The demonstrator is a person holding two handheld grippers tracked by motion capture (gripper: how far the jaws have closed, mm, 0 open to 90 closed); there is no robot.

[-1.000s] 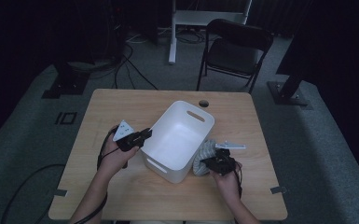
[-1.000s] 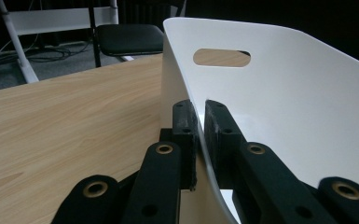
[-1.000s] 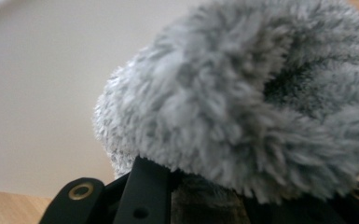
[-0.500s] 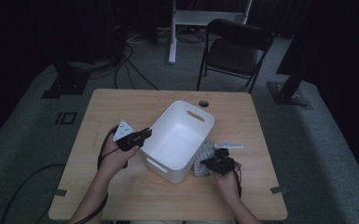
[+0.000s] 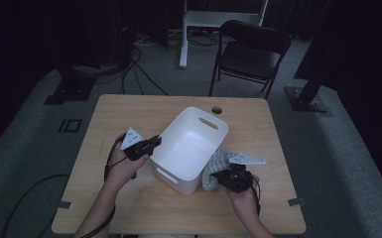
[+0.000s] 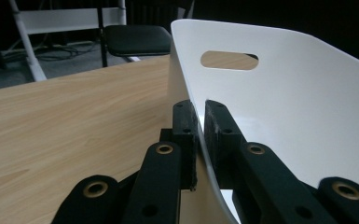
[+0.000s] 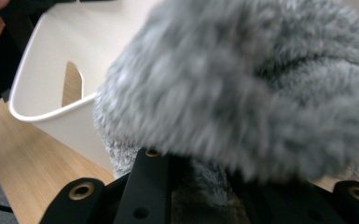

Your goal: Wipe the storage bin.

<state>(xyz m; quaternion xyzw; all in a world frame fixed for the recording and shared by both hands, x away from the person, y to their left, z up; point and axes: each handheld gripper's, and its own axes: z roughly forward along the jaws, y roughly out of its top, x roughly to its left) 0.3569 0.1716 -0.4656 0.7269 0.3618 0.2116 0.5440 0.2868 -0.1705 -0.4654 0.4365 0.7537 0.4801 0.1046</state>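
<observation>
Pinching the bin (image 5: 191, 148) wall with our left gripper (image 5: 151, 144) and a grey fuzzy cloth (image 5: 217, 166) (at the bin's four o'clock) with our right gripper (image 5: 225, 178), we must next lift it over the rim.

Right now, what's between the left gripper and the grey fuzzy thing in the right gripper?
The white bin. In the high view it sits between the left gripper, clamped on its near wall, and the grey fuzzy item held by the right gripper.

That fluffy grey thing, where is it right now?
In the high view, the fluffy grey cloth sits right of the white bin, clamped in the right gripper.
</observation>
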